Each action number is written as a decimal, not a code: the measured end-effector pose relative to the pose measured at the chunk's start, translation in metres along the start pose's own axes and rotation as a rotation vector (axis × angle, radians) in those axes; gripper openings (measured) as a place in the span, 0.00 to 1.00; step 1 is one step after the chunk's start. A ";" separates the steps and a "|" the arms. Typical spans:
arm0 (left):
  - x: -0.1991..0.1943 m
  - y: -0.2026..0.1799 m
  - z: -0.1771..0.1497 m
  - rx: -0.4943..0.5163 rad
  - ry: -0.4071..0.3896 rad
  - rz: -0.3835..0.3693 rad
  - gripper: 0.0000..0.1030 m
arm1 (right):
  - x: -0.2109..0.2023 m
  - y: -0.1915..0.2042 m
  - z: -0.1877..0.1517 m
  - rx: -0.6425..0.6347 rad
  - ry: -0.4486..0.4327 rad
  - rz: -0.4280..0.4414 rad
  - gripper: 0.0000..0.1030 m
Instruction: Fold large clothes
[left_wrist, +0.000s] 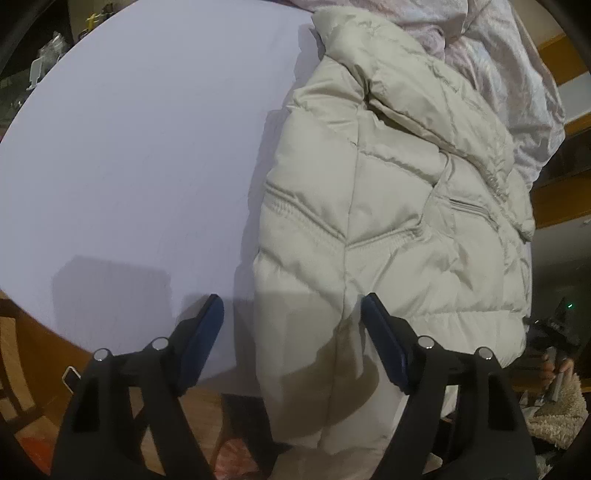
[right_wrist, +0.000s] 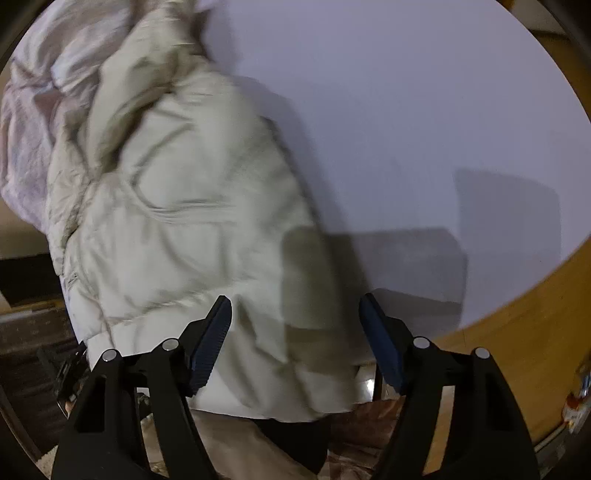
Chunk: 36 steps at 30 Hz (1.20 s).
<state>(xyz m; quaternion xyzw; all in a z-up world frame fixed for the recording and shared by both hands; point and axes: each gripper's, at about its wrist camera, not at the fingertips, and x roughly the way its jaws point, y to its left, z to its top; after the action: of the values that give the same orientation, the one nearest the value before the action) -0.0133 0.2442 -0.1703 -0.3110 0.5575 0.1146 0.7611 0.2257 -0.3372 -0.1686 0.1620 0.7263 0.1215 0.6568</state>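
Both grippers stand spread, pinching nothing. The left gripper hovers over the hem of a cream puffer jacket lying on the white round table, hem overhanging. Its view shows crisp quilting and a pocket zip; the right gripper view shows the jacket blurred, perhaps moving, beside a pinkish garment.

A white round table stands on a wooden floor
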 end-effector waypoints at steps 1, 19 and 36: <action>-0.001 0.002 -0.003 -0.009 -0.001 -0.012 0.73 | -0.001 -0.005 -0.001 0.018 -0.002 0.046 0.70; -0.001 -0.010 -0.038 -0.046 0.040 -0.138 0.41 | 0.028 0.009 -0.035 -0.021 0.163 0.335 0.40; -0.077 -0.050 0.029 0.030 -0.251 -0.138 0.13 | -0.068 0.083 0.009 -0.225 -0.267 0.298 0.14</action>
<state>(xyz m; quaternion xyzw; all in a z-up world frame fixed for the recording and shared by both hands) 0.0085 0.2357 -0.0765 -0.3203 0.4370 0.0914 0.8355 0.2470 -0.2887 -0.0752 0.2080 0.5830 0.2749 0.7357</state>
